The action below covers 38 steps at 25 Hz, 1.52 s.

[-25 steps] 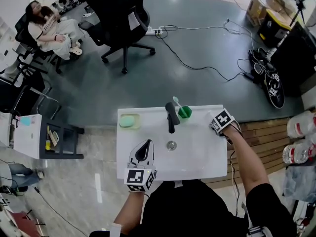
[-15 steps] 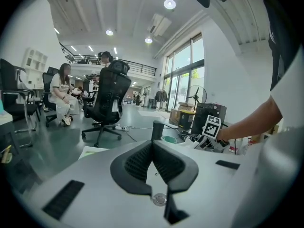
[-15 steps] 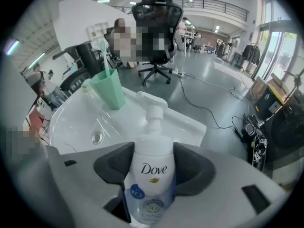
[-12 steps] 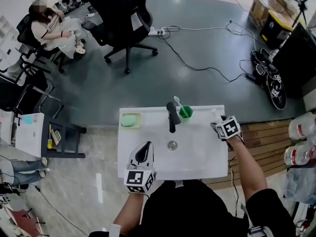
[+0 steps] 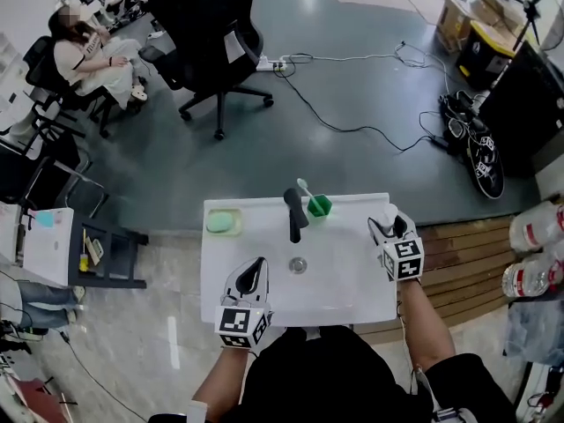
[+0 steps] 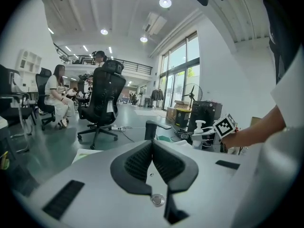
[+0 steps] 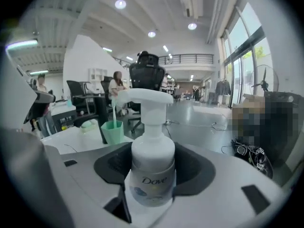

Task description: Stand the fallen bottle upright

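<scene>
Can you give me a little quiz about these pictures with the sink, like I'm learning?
1. True or false: the right gripper holds a white pump bottle.
2. What colour is the cup beside the tap? A red, B green, C blue.
3. Fill in: the jaws of the left gripper are ____ (open or shut).
Key: 1 true; 2 B; 3 shut.

The bottle (image 7: 153,167) between the right gripper's (image 7: 154,158) jaws looks like smooth, glossy white plastic. The pads (image 7: 192,170) gripping it are matt black and ribbed. Beyond them stands a pale green plastic cup (image 7: 113,131) on the glossy white sink (image 5: 352,280).
</scene>
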Tool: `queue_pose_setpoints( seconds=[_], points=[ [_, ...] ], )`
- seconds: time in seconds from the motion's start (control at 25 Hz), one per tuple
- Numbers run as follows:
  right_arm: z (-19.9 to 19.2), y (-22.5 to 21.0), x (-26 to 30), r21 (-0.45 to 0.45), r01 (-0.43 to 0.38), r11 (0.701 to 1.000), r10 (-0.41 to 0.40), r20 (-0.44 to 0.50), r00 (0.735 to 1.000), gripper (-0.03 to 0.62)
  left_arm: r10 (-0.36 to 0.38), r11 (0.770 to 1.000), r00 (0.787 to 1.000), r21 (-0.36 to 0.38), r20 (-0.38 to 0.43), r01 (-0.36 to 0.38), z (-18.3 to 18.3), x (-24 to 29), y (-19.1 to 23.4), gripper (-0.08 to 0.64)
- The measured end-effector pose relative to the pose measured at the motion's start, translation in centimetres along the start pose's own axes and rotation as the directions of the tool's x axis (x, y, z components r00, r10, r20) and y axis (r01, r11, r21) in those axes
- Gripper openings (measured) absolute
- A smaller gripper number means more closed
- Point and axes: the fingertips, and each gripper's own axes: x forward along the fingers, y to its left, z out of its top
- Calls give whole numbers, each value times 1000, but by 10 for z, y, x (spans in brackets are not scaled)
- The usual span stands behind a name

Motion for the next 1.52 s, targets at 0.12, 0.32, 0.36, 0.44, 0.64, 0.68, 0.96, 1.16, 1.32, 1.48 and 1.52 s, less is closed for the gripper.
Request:
queue_pose_setpoints(
  seconds=[0.12, 0.32, 0.36, 0.44, 0.64, 0.68, 0.96, 1.16, 1.32, 1.48, 1.52],
  points=[
    [14, -6, -3, 40, 39, 998, -44, 128, 991, 267, -12, 1000, 1000, 12, -9, 12, -1, 4, -9, 18],
    [19, -19, 9, 96, 81, 992, -99, 209, 973, 267, -35, 999, 999, 25, -24, 36, -5, 8, -27, 19],
    [19, -21, 12, 99, 87, 991, -107, 217, 970, 267, -36, 999, 999, 27, -26, 37, -6, 8, -28, 19],
    [20, -23, 16, 93, 103, 990, -122, 229, 966, 267, -35, 999, 999, 29, -29, 35, -6, 8, -29, 19],
    [13, -27, 25, 62, 126, 990, -137, 229, 964, 268, -17, 999, 999, 28, -34, 18, -10, 8, -23, 18],
    [9, -27, 26, 60, 128, 990, -139, 224, 965, 268, -15, 1000, 999, 27, -35, 16, -11, 8, -22, 18],
    [2, -26, 27, 55, 145, 988, -154, 243, 958, 279, -15, 1000, 999, 20, -41, 16, -13, 8, -21, 19],
    [-3, -16, 28, 34, 105, 994, -111, 244, 964, 383, -26, 999, 999, 19, -38, 27, -12, 10, -25, 18],
    [-5, -11, 15, 9, 109, 994, -108, 246, 963, 428, -28, 999, 999, 17, -33, 28, -10, 12, -23, 18],
    [5, -5, -15, -10, 112, 994, -105, 267, 958, 426, -30, 999, 999, 15, -30, 31, -7, 13, -22, 18],
    [9, -2, -23, -25, 112, 993, -101, 271, 957, 425, -32, 999, 999, 12, -26, 32, -6, 15, -22, 18]
  ],
)
